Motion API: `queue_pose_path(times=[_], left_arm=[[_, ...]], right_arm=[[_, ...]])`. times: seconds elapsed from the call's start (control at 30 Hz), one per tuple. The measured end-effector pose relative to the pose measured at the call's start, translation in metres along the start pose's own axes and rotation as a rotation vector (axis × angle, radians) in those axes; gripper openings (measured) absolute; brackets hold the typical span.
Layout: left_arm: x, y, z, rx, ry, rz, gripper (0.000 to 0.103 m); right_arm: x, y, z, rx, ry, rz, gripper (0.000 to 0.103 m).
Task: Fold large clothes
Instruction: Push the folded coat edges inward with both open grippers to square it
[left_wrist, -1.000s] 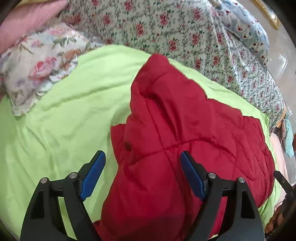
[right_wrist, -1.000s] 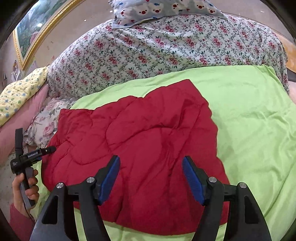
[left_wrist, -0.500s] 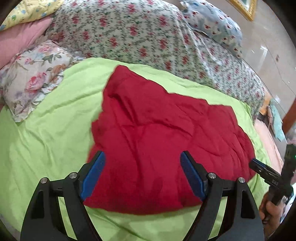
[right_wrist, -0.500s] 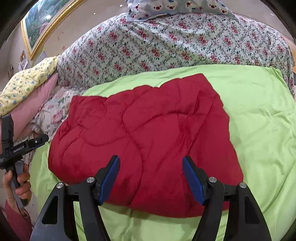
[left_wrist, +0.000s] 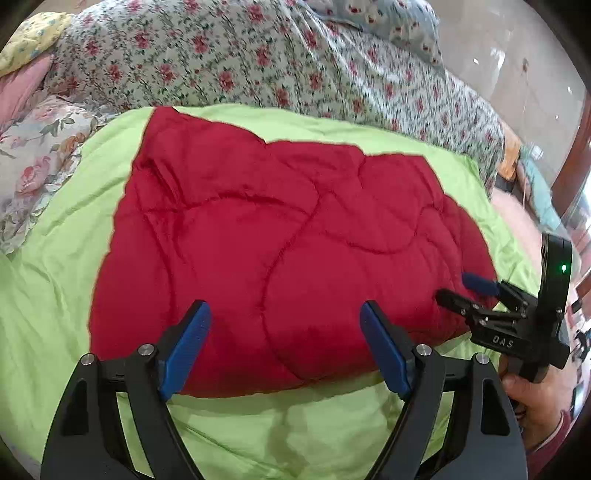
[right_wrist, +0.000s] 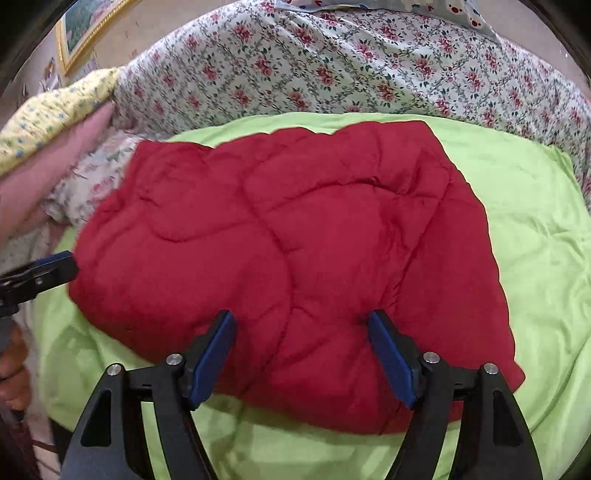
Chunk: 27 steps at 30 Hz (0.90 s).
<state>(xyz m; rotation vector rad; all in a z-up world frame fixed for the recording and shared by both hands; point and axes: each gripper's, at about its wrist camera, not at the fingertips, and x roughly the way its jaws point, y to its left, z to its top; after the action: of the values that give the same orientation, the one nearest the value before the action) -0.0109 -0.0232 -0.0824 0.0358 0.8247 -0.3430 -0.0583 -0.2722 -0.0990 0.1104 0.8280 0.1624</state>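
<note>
Red quilted jacket (left_wrist: 280, 251) is lying folded into a chunky rectangle on the green bedsheet (left_wrist: 55, 280). Left claw (left_wrist: 284, 343) hangs apart and empty; right claw (right_wrist: 301, 358) has just been opening, gripping nothing. Looks mostly done, maybe one more fold left.

"DAS" on right gripper (left_wrist: 480, 291)

red quilted garment (left_wrist: 280, 236), folded, flat on bed

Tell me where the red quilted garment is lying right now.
The red quilted garment lies spread flat in the middle of the green sheet, centred in both wrist views, just past each tool's open fingers, with the floral bedding behind it.
</note>
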Motion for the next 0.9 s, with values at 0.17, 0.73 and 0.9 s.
queue_pose_path(times=[0.17,0.73,0.9], left_arm=[[0.021,-0.004,-0.001,0.009,0.028,0.054,0.083],[0.065,0.002,0.011,-0.014,0.026,0.134,0.092],[0.065,0.002,0.01,-0.009,0.028,0.135,0.092]], right_arm=[[0.01,-0.008,0.001,0.015,-0.01,-0.04,0.081],[0.02,-0.014,0.01,0.072,-0.018,-0.083,0.089],[0.022,-0.014,0.009,0.07,-0.017,-0.088,0.09]])
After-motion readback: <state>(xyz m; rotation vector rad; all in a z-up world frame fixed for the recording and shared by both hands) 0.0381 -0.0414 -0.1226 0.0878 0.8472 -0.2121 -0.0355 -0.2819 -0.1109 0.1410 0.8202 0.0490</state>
